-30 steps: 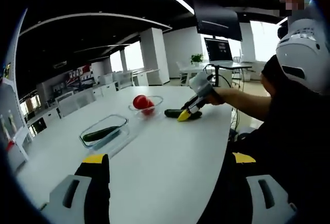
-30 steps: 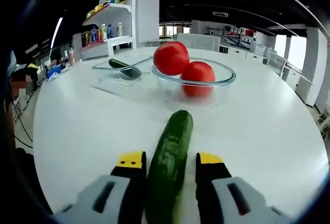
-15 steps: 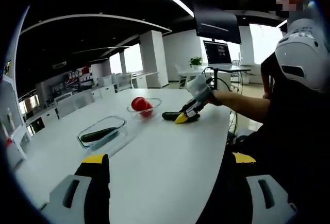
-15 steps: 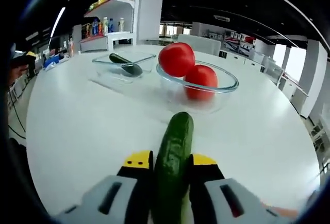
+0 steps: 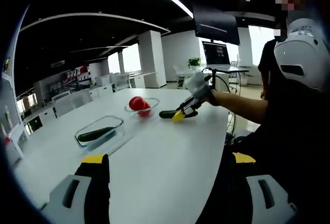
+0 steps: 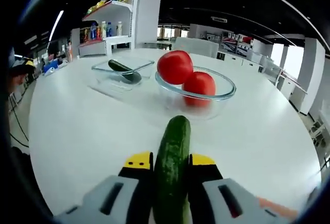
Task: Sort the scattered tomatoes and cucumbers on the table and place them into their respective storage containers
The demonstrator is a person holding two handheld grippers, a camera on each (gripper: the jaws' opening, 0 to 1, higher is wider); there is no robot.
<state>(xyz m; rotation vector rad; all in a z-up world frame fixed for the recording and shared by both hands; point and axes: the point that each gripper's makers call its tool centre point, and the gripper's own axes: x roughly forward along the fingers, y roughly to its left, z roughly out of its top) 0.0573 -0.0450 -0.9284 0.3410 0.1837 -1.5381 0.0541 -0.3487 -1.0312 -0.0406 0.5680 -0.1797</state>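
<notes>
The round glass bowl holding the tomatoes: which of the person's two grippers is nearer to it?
Right. The right gripper, shut on a cucumber, sits just short of the bowl; the left gripper hangs back at the table's near edge.

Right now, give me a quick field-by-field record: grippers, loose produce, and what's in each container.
right gripper: shut on the cucumber, which lies lengthwise between its jaws, tip toward the round bowl
left gripper: open, holding nothing, over the white table
round glass bowl: two tomatoes
rectangular glass container: one cucumber inside
loose produce on table: none seen apart from the gripped cucumber
</notes>
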